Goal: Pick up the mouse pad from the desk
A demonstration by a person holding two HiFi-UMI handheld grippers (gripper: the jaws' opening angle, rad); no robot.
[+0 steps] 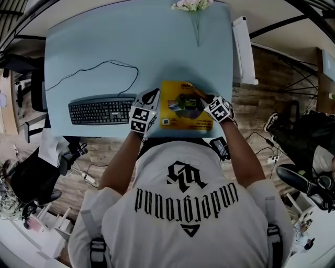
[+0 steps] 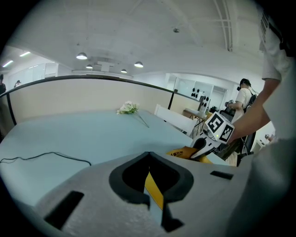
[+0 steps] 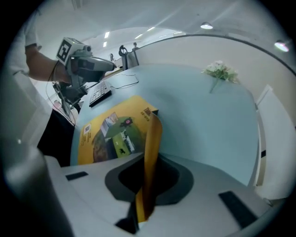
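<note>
A yellow printed mouse pad lies at the near edge of the light blue desk. My left gripper is at the pad's left edge, and in the left gripper view its jaws are shut on a thin yellow strip of the pad. My right gripper is at the pad's right edge. In the right gripper view its jaws pinch that edge, which curls up off the desk while the rest of the mouse pad lies flat.
A black keyboard lies left of the pad, its cable looping across the desk. White flowers lie at the far edge. A white panel stands along the desk's right side. A person stands in the background.
</note>
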